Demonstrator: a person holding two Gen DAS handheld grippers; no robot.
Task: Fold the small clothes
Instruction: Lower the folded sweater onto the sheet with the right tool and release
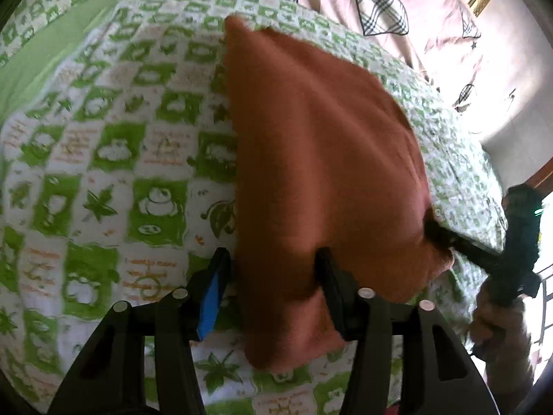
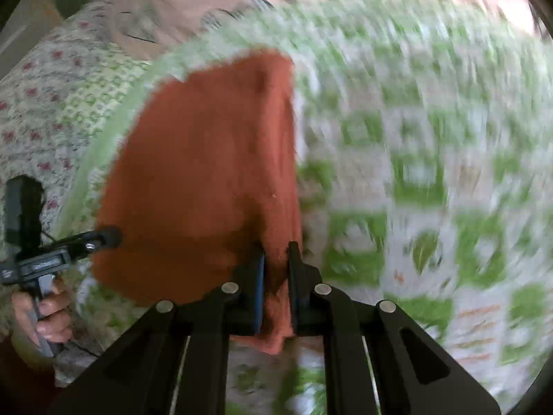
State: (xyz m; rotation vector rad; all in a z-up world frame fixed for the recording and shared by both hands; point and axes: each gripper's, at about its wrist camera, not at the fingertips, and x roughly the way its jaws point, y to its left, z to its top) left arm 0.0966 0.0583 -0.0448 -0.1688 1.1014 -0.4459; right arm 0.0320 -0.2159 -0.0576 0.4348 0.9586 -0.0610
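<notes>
A rust-orange cloth lies flat on the green-and-white checked bedspread. My left gripper stands open over the cloth's near left corner. The left finger, with its blue pad, is just off the cloth's edge, and the right finger rests on the fabric. My right gripper is shut on the cloth at its near right corner, with a fold of fabric squeezed between the narrow jaws. The right gripper also shows from the left wrist view, its tip at that corner.
A pink sheet with plaid hearts lies beyond the bedspread. A floral quilt lies left of it in the right wrist view. A person's hand holds the left gripper's handle, and another hand holds the right one. The bedspread's right edge drops off.
</notes>
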